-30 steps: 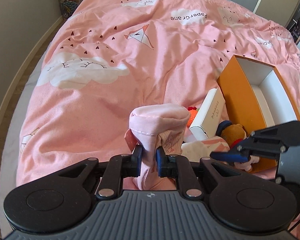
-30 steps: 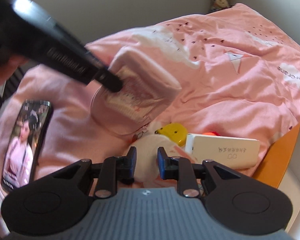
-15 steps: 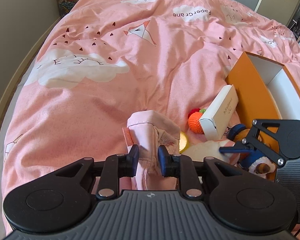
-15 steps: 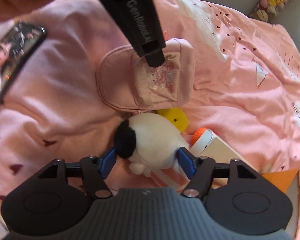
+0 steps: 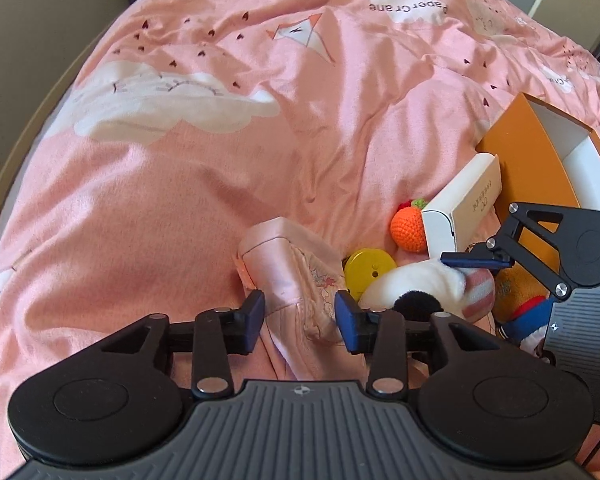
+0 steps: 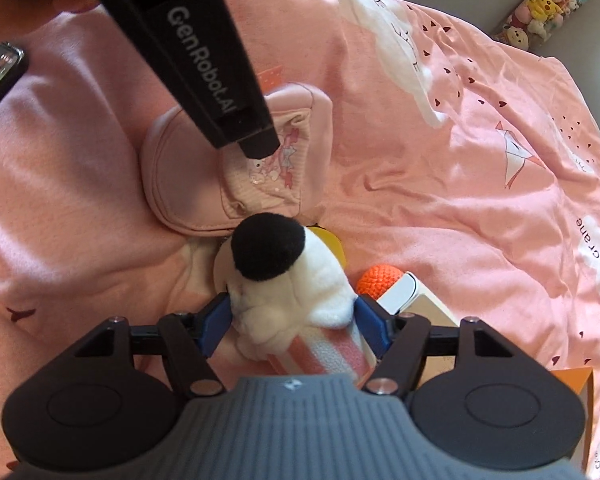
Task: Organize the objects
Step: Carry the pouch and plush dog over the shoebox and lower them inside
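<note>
- While the pink pouch (image 5: 296,280) lies on the pink duvet (image 5: 220,160), left gripper (image 5: 300,316) jaws, just opened, straddle it without pressing.
- Right gripper (image 6: 294,320): jaws spread wide, flanking white plush toy (image 6: 292,292); contact uncertain.
- Orange box (image 5: 528,168) lies to the right.

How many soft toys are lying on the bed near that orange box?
3, maybe more hidden: a white plush with a black patch between the right gripper fingers, a crocheted orange ball by the white carton, and a brown plush against the orange box.
</note>
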Tool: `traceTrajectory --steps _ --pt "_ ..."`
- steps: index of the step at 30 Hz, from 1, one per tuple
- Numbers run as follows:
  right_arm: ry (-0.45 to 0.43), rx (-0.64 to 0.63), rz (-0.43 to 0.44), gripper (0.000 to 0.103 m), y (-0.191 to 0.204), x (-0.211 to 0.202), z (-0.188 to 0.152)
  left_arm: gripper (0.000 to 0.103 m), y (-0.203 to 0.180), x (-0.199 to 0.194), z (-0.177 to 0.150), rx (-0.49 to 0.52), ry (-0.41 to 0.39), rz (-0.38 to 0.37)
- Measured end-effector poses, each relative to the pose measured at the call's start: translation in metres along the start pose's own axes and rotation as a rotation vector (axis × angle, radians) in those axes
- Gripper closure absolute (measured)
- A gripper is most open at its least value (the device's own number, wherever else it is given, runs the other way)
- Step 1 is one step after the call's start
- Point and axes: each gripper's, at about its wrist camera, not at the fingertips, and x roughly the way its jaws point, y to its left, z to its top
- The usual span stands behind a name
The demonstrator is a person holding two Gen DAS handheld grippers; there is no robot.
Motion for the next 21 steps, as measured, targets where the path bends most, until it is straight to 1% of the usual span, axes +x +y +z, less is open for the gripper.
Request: traceTrajectory --steps 2,4,6,8,12,16,18,21 --pt "-0.007 0.022 0.017 0.031 -0.004 0.002 0.001 0.051 0.002 0.004 0.0 -0.005 0.021 0.011" --pt "-0.01 0.035 0.027 0.029 -0.005 0.005 0.002 0.048 0.003 0.003 0.0 -0.006 0.026 0.005" --pt "-0.012 0.027 0.024 0.027 -0.004 0.007 0.002 0.048 0.005 0.002 0.0 -0.024 0.029 -0.005" --pt "-0.016 0.027 0.021 0.028 -0.003 0.009 0.002 0.054 0.007 0.002 0.0 -0.026 0.035 -0.012" --pt "-0.029 0.043 0.007 0.033 -0.002 0.007 0.0 0.065 0.005 0.0 -0.002 -0.015 0.036 0.0" --pt "-0.054 0.076 -0.035 0.036 0.001 -0.003 -0.004 0.073 0.008 -0.008 -0.005 -0.054 0.018 -0.014" --pt "-0.073 0.103 -0.044 0.037 0.001 -0.012 -0.007 0.075 0.009 -0.016 -0.006 -0.068 0.001 -0.022" --pt "-0.107 0.181 -0.044 0.037 -0.005 -0.029 -0.011 0.077 0.007 -0.03 -0.007 -0.065 -0.03 -0.027"
